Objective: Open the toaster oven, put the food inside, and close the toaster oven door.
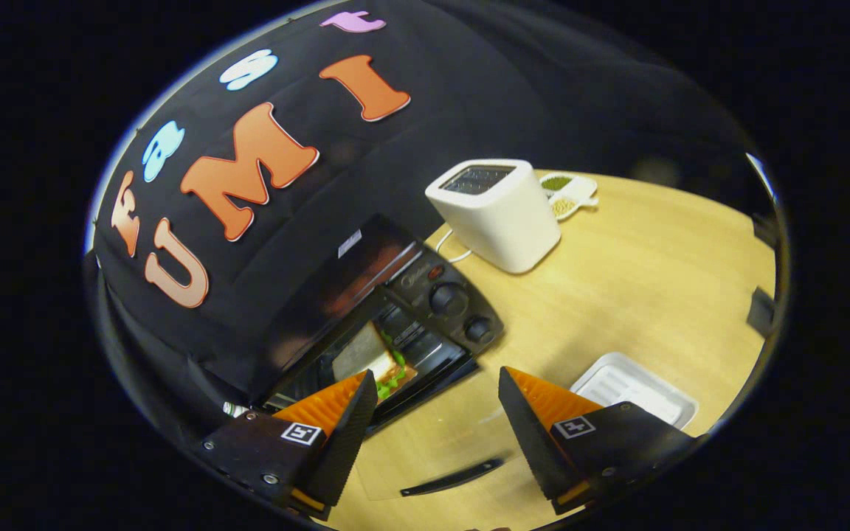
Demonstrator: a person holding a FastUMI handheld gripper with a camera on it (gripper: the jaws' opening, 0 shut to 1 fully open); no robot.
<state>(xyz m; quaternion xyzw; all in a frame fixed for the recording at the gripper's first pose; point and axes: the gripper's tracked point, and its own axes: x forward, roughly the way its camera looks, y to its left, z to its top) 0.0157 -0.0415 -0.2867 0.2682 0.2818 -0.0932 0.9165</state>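
The black toaster oven (pixel 395 295) stands on the wooden table (pixel 639 280), seen tilted. Its glass door is let down flat toward me, and the door's dark handle (pixel 454 477) lies between my fingers near their base. Inside the oven rests the food, a sandwich (pixel 377 361) with green leaves showing, just beyond my left fingertip. My gripper (pixel 437 380) is open and holds nothing; its fingers hang wide apart above the lowered door. The left finger (pixel 344 428) partly covers the oven's front corner.
A white pop-up toaster (pixel 499 214) stands behind the oven to the right, its cord trailing on the table. A small white dish (pixel 571 193) with green and yellow grains sits behind it. A white tray (pixel 635 391) lies beside my right finger.
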